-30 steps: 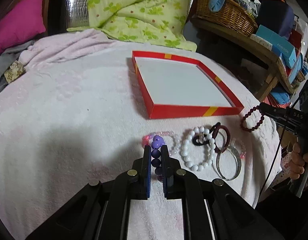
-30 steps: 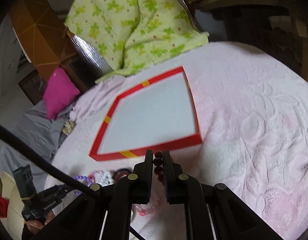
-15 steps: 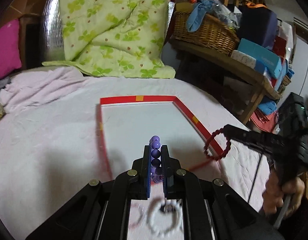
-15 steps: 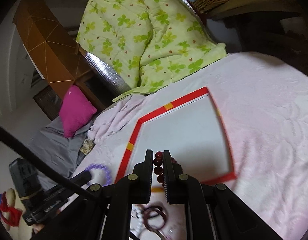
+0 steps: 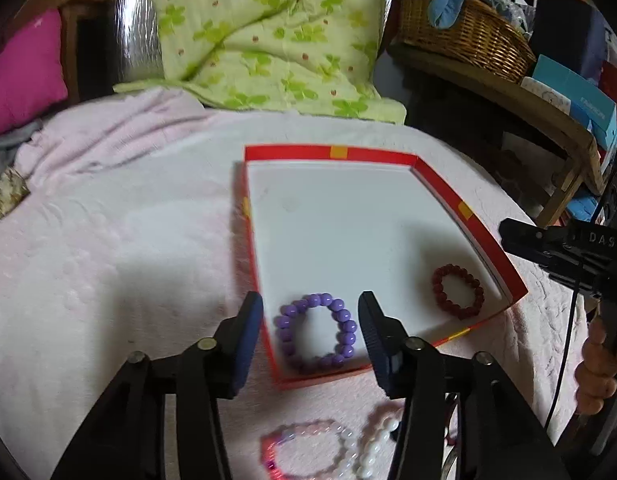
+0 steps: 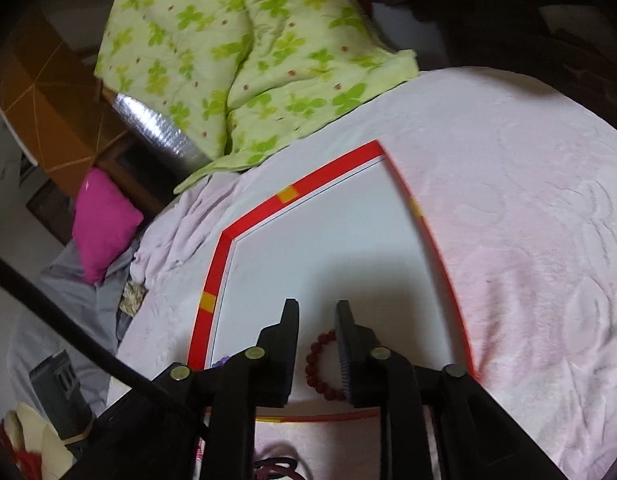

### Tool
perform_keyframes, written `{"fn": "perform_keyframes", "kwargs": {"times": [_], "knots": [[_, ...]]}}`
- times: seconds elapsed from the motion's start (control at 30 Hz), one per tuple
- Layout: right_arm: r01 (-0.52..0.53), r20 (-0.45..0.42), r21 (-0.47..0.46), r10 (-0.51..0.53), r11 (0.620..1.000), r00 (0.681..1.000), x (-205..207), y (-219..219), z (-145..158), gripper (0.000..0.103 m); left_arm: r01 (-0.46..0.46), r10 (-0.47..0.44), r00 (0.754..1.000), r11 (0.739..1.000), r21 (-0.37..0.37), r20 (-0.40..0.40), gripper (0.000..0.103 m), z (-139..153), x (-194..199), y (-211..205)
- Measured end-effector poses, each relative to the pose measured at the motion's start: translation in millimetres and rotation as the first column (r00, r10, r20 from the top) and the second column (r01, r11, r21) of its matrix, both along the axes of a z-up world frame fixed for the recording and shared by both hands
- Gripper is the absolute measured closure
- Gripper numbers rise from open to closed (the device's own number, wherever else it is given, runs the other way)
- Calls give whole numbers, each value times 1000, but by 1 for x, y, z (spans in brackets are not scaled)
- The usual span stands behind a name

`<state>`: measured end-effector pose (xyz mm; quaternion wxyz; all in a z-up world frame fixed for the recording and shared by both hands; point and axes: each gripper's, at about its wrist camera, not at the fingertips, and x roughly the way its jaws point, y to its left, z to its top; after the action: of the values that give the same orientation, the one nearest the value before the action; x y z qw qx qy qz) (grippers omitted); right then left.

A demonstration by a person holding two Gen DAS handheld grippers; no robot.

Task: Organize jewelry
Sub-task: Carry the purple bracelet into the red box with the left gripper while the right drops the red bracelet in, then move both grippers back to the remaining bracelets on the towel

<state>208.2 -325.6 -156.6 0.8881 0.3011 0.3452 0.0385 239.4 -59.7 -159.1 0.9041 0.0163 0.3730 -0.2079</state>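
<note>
A red-rimmed tray [image 5: 332, 152] with a white floor lies on the pink blanket. A purple bead bracelet [image 5: 314, 332] lies in its near left corner, between the open fingers of my left gripper [image 5: 310, 314], which holds nothing. A dark red bead bracelet [image 5: 457, 291] lies in the tray's near right part. In the right wrist view that bracelet [image 6: 320, 364] lies below my right gripper [image 6: 316, 312], which is open and empty. A pink bracelet [image 5: 304, 454] and a white bead bracelet [image 5: 374, 446] lie on the blanket in front of the tray.
A green quilt [image 5: 264, 36] is piled behind the tray. A magenta cushion [image 5: 24, 72] is at far left. A wicker basket [image 5: 464, 36] and boxes sit on a wooden shelf at the right. The right gripper's body [image 5: 564, 248] hangs over the tray's right edge.
Both grippers moved over the tray and opened. The purple bracelet dropped from the left gripper and the dark red bracelet from the right; both now lie in the tray.
</note>
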Motion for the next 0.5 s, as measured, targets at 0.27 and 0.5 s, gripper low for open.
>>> {"fn": "perform_keyframes", "kwargs": {"times": [0.27,0.5], "knots": [[9,9,10,-9,1000,1000,-36,-11,8,64,-5,5,999,1000,9,47,47,13,-33,20],[-18,15,-3,18,1000,1000,-63,-9,14,53,13,-14,999,1000,17,52,42,10,-68,28]]}}
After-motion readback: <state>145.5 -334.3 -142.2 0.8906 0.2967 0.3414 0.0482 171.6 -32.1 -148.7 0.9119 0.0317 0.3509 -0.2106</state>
